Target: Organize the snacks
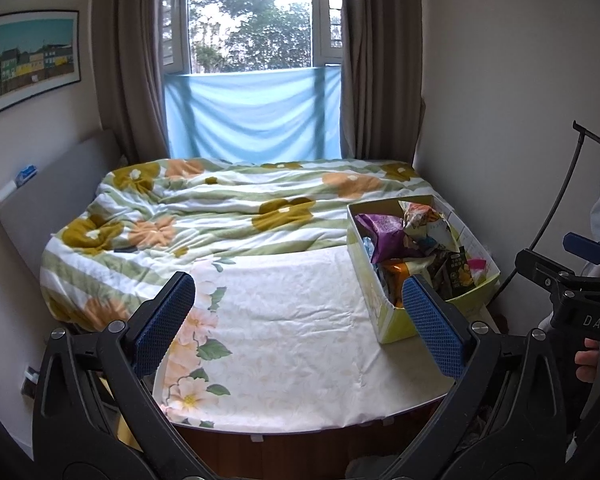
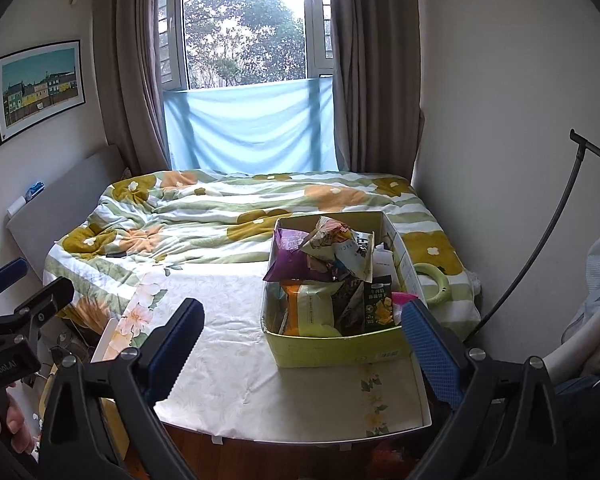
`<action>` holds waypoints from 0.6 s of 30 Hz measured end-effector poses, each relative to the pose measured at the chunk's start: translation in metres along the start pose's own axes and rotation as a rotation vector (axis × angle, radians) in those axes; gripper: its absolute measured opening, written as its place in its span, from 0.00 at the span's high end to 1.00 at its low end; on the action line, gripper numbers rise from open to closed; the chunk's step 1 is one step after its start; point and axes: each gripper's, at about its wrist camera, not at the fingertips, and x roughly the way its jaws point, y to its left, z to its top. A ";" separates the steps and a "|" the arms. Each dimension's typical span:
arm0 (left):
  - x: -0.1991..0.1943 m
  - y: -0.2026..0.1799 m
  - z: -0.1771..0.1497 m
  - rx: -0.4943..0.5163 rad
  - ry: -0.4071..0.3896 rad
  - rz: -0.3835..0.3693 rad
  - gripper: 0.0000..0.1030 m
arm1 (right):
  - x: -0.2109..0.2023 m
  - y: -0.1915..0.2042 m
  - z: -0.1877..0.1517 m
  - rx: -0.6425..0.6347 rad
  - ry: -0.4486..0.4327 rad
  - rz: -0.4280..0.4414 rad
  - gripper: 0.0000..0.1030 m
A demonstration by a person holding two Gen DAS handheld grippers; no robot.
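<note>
Lettering "DAS" marks right gripper (image 1: 580,276); "GenRobot.AI" marks left gripper (image 2: 8,308).

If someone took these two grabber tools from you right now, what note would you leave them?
Left gripper: open, holding nothing, hovering at the foot of the bed.
Right gripper: open, holding nothing, facing the box.
Snacks: all piled loose in the yellow-green cardboard box on the bed's right side; purple bag on top, dark green packet at the front.
A pale green ring lies on the quilt right of the box.
Done: nothing visibly sorted yet.
Left: take the snacks out and arrange them.
</note>
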 end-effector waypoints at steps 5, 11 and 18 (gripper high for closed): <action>0.001 -0.001 0.001 0.000 0.001 -0.002 0.01 | 0.001 0.001 0.001 0.004 0.006 -0.001 0.05; 0.000 0.000 0.001 0.000 0.002 -0.002 0.01 | 0.003 0.002 0.002 0.004 0.007 -0.002 0.05; 0.002 0.000 0.002 0.001 0.002 -0.002 0.01 | 0.003 0.002 0.002 0.005 0.007 -0.001 0.05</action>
